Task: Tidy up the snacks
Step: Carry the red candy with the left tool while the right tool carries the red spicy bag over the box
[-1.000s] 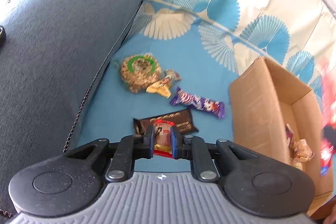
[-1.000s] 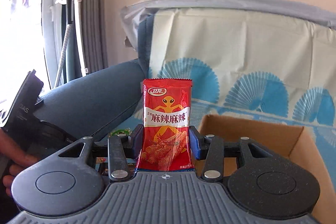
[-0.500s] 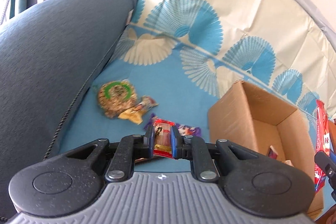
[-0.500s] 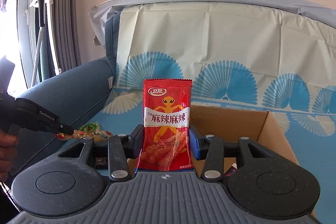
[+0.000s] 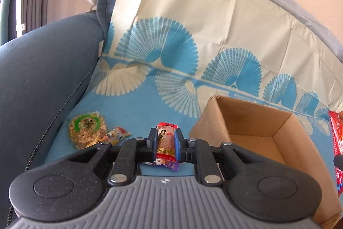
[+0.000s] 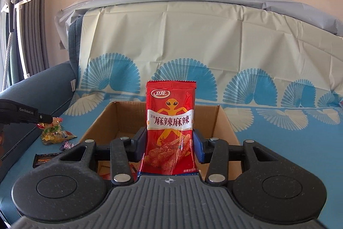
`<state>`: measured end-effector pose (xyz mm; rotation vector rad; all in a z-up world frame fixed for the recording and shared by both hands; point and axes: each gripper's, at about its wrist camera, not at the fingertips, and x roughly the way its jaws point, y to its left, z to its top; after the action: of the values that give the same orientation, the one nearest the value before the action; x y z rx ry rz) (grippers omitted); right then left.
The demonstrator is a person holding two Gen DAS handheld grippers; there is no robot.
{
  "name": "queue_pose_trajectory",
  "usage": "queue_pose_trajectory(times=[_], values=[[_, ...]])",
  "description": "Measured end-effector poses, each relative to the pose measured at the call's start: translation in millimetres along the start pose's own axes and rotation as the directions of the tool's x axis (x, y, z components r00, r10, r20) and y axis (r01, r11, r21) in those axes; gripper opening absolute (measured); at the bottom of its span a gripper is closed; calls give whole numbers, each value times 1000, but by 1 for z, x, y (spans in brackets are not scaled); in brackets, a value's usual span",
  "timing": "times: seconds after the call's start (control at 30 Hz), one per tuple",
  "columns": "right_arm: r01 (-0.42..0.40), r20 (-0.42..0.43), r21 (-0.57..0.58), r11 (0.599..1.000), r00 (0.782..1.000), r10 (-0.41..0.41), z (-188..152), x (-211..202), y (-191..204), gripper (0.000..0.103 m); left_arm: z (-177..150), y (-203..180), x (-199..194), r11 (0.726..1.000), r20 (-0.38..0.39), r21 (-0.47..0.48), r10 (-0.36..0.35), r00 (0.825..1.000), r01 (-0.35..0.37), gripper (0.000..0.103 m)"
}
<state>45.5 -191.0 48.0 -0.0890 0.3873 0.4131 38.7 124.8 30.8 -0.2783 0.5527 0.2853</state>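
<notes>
My left gripper [image 5: 164, 138] is shut on a small red-and-tan snack bar [image 5: 165, 141], held upright above the blue seat. To its right stands an open cardboard box [image 5: 253, 121]. My right gripper [image 6: 169, 138] is shut on a tall red spicy-strip packet [image 6: 170, 121] with an orange figure printed on it, held upright just in front of the same cardboard box [image 6: 223, 119]. That red packet [image 5: 336, 143] shows at the right edge of the left wrist view. The left gripper [image 6: 46, 119] reaches in from the left edge of the right wrist view.
On the seat lie a round green-labelled cake pack [image 5: 86, 129], a yellow wrapped sweet [image 5: 115, 135], a purple bar [image 5: 166, 164] and a dark brown bar [image 6: 42, 159]. A blue sofa armrest [image 5: 38, 83] rises at left. The patterned cloth [image 6: 193, 44] covers the backrest.
Both views have swung up and to the right. The box has come closer and more central for the right gripper. The loose snacks slid down-left in the left view. Both grips are unchanged.
</notes>
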Motion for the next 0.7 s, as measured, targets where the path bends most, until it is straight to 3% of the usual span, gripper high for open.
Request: queue_pose_trajectory(times=[0.2,0.4,0.5,0.7], values=[[62,6,14,998,998,-62,-4,-1,-16,47,0,-27,-8,996,89,61,-68,994,63,17],[146,29,24,989,989,-147,-5,-2,-28,47,-6,-59,-24,966,171,171,-223,960,194,17],[180,28,42,983,983,-181,-6,0,-34,47,-19,-81,-25,920,124,256,-337,933,298,17],[205,20,67,976,978,-207,-6,2,-36,46,-51,-120,-38,802,73,428,-490,869,416,17]])
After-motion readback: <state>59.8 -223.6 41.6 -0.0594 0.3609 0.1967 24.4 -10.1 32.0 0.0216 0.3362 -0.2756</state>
